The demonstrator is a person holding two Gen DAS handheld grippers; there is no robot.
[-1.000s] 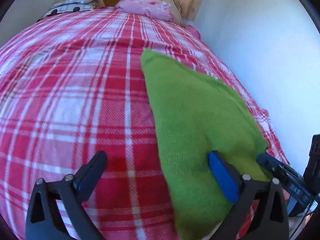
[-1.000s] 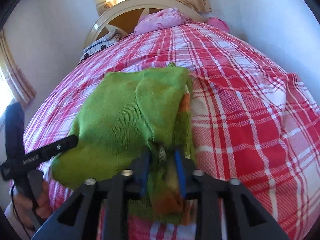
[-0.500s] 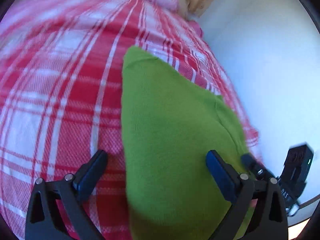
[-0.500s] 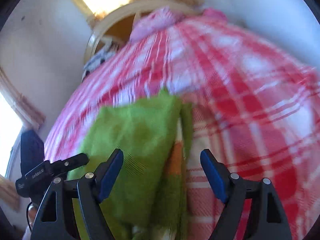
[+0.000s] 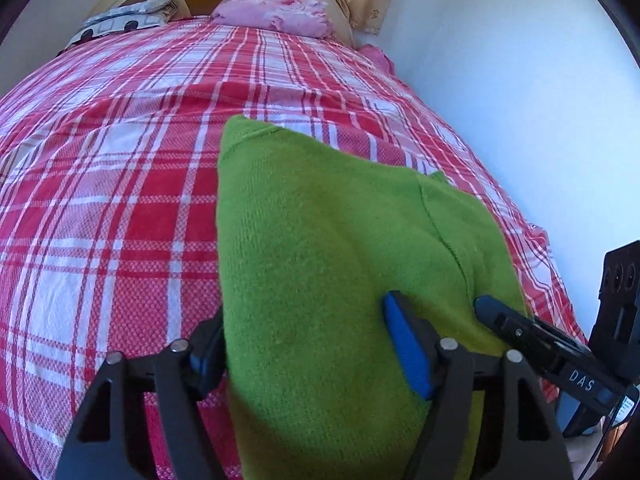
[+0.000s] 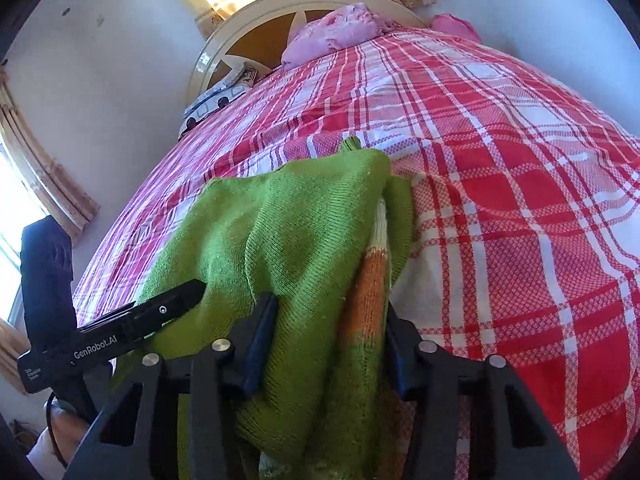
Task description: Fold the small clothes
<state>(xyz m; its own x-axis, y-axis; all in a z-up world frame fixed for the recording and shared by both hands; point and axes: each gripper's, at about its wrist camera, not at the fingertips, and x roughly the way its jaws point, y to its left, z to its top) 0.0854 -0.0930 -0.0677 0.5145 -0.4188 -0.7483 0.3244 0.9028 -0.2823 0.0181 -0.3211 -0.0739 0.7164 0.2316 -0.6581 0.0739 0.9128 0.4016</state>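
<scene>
A green knitted garment (image 5: pixel 320 248) lies folded on the red-and-white checked bed cover, near the bed's right edge. In the right wrist view the garment (image 6: pixel 280 232) shows an orange and white stripe along its right fold. My left gripper (image 5: pixel 308 344) straddles the near edge of the garment, its jaws partly closed around the thick fold with cloth between them. My right gripper (image 6: pixel 324 344) likewise has its jaws partly closed around the near bunched edge. Each gripper shows in the other's view beside the garment.
The checked bed cover (image 5: pixel 120 184) stretches far ahead and left. A pink bundle (image 5: pixel 276 10) and a patterned pillow (image 5: pixel 120 20) lie by the cream headboard (image 6: pixel 248 36). A white wall (image 5: pixel 520 100) runs close along the bed's right side. Curtains (image 6: pixel 36 160) hang at left.
The right gripper let go of the garment, opened wide, then narrowed around its near edge again. The left gripper's jaws narrowed from wide open onto the garment's fold.
</scene>
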